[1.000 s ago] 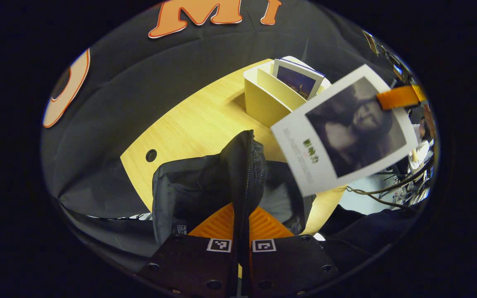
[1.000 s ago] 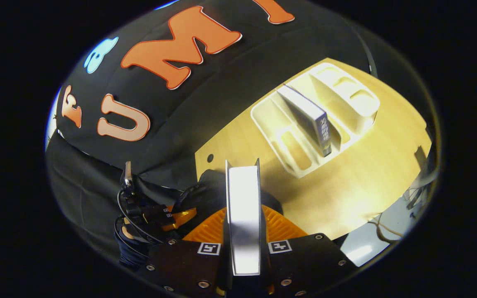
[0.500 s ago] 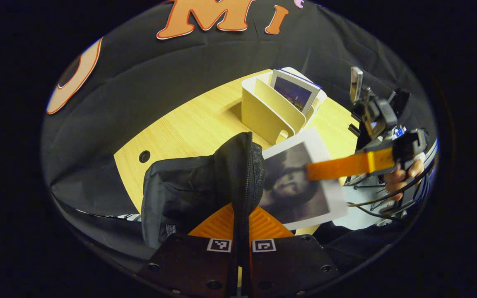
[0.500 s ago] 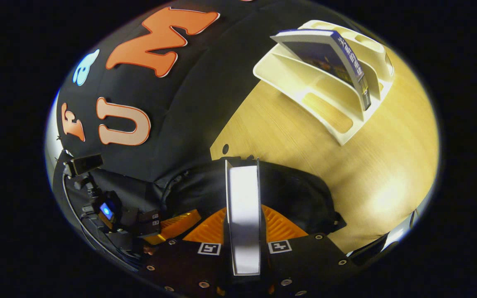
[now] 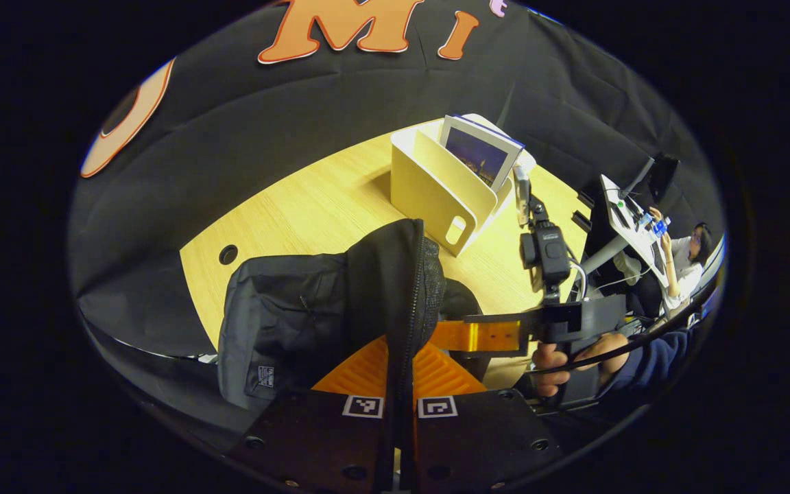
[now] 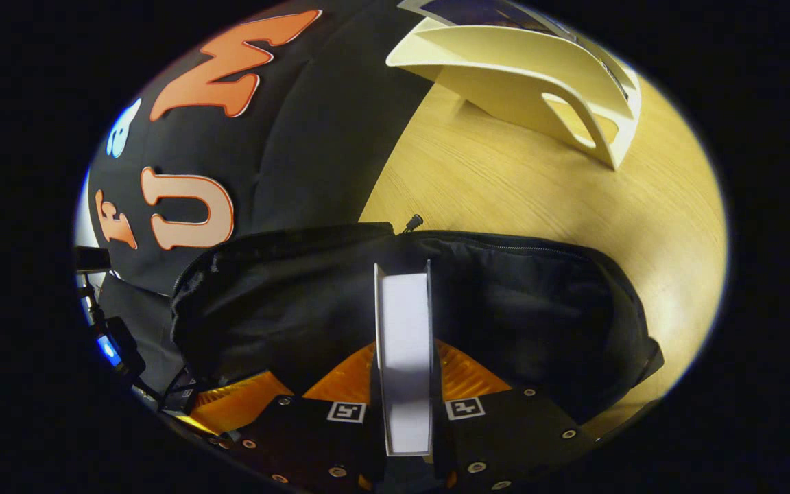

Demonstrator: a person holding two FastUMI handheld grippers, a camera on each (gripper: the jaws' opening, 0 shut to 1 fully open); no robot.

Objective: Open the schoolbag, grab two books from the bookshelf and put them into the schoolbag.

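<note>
Left gripper view: clamped with both fingers on the zipper edge of the schoolbag (image 5: 340, 309), left gripper (image 5: 400, 374) lifting that flap upward, apparently to keep the mouth gaping for loading. Bag standing on the wooden table (image 5: 313, 206), near the front edge. Behind it, well apart, the cream bookshelf (image 5: 436, 189) with a second book (image 5: 479, 152) upright in a compartment, leaning against a divider, not yet taken. To the right, the right gripper (image 5: 477, 336) reaching sideways into the bag opening, a hand (image 5: 559, 353) on its handle; its load hidden there by the raised flap.

Right gripper view: right gripper (image 6: 403, 363) closed on a white-edged book (image 6: 403, 343), both fingers pressing its covers, page edge facing the camera. Book held upright and narrow-side first, poised at the dark open mouth of the schoolbag (image 6: 505, 302), seemingly so as to slip between the bag's walls. Whether its lower end is already touching the lining, impossible to tell. Bookshelf (image 6: 525, 75) at the far top, well apart on the table (image 6: 505, 192).
</note>
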